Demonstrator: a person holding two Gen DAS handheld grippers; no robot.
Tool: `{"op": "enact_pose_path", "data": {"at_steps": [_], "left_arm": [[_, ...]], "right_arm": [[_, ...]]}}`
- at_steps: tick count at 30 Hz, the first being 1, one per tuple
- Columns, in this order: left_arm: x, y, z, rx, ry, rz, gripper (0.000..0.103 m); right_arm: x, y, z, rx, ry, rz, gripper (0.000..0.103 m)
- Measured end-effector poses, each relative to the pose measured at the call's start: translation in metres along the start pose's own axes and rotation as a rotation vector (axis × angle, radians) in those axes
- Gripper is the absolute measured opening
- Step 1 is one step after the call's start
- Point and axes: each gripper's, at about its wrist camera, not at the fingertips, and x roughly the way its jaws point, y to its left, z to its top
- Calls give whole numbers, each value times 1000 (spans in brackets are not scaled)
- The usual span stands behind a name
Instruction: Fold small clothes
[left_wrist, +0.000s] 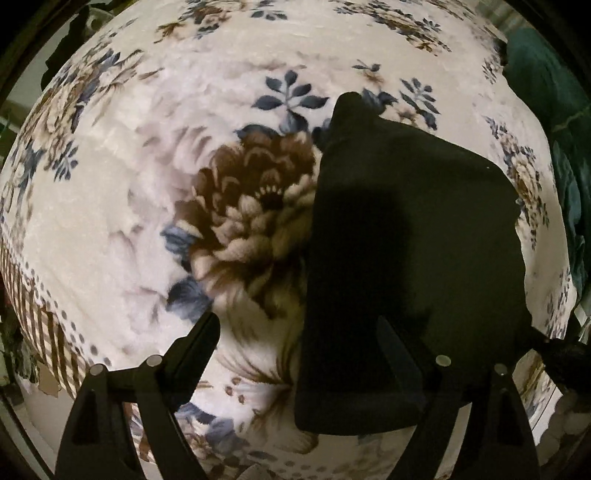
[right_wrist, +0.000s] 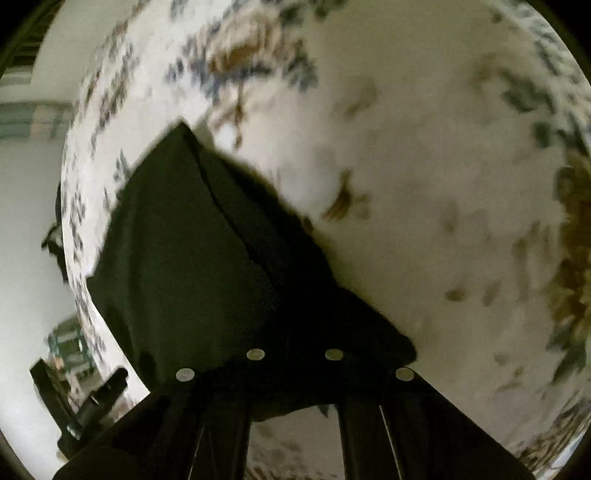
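A: no baskets or bins anywhere, just the black garment (left_wrist: 413, 240) lying flat on the plush floral blanket (left_wrist: 129, 206).

B: yeah, left gripper (left_wrist: 299, 332) points straight down with its fingers spread wide, nothing between them, one finger over the cloth's edge.

A: right gripper (right_wrist: 295, 373) is tilted steeply down, jaws pressed together. The cloth's edge hangs right in front; can't tell if it's pinched.
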Motion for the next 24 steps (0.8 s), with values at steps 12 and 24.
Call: {"op": "enact_pose_path", "data": {"at_steps": [12, 24], "left_arm": [[13, -11, -2, -4, 29, -29, 87], [-2, -5, -9, 19, -14, 12, 87]], "right_arm": [[-50, -68, 17, 133, 34, 152, 1], [32, -25, -12, 232, 143, 178, 7]]}}
